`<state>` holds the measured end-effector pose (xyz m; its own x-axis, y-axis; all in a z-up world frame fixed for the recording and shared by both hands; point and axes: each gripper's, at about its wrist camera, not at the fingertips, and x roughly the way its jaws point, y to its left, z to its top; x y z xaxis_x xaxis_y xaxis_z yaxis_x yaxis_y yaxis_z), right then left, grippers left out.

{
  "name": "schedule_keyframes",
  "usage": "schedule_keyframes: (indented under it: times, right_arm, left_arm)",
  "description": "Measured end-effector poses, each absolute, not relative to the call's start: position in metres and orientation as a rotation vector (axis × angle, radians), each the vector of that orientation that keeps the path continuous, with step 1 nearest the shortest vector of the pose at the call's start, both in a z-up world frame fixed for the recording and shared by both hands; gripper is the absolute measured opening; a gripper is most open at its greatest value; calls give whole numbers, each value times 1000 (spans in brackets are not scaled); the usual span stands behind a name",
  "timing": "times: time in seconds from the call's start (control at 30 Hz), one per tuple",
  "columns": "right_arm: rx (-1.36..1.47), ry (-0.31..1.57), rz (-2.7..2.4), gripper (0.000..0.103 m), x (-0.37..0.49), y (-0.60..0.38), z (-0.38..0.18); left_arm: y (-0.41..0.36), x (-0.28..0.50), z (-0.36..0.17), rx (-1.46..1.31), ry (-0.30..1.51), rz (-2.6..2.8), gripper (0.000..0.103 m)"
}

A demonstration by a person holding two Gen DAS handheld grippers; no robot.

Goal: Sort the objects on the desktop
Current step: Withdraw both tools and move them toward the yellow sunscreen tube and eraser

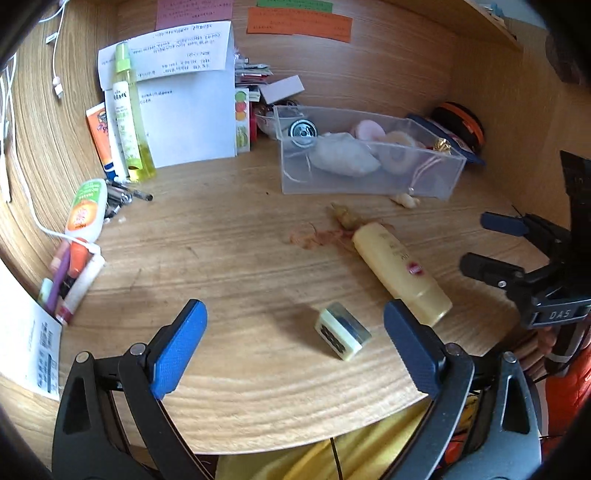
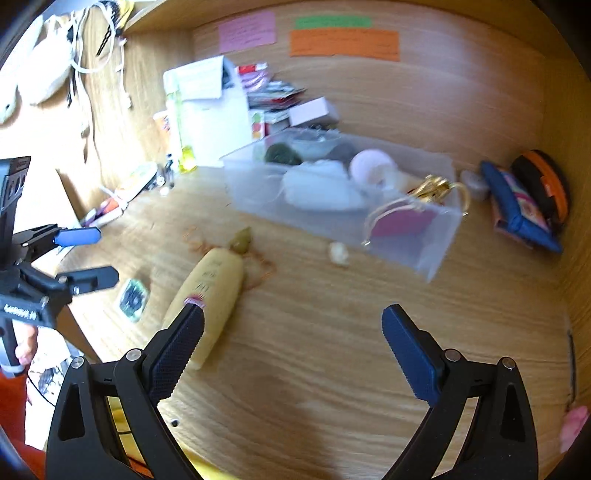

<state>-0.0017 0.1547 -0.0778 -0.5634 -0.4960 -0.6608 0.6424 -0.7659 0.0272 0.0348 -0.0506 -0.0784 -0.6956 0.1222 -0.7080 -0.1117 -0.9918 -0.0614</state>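
Sorting partly done: clear bin (image 1: pixel 369 162) near desk's (image 1: pixel 229 251) back edge holds several items. Yellow tube (image 1: pixel 400 271) and tile (image 1: pixel 342 329) remain near front edge. Left gripper (image 1: pixel 295 347) and right gripper (image 2: pixel 293 354) both spread, empty.

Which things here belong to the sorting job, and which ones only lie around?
For the job: yellow tube, small block, clear box.
Just lying about: paper notes on the back wall, white cable, blue pouch.

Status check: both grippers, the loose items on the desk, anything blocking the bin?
Left gripper open, empty. Right gripper open, empty. Tile and yellow tube loose on desk. Clear bin beyond; path open.
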Motion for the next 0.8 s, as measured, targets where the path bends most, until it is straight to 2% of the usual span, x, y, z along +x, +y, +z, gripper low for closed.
schedule_keyframes:
  times: [0.07,0.23,0.57,0.63,0.8]
  right_arm:
    - [883,294,-2287,96,2,147,-83]
    - [878,329,-2254,96,12,128,-92]
    - [865,379,-2251,95,24,117,-98]
    - [865,383,-2242,94,25,113,-99]
    - [913,376,-2232,80,18,101,-107]
  left_arm:
    - [-47,40,-81,-1158,-35,2771,96]
    - [-39,42,-88,-1183,-19,2760,73]
    - [-34,35,-106,-1234,-17,2719,54]
    - [-36,35,-106,-1225,-19,2738,42]
    - [-49,33,-107,-1213,-95,2725,38]
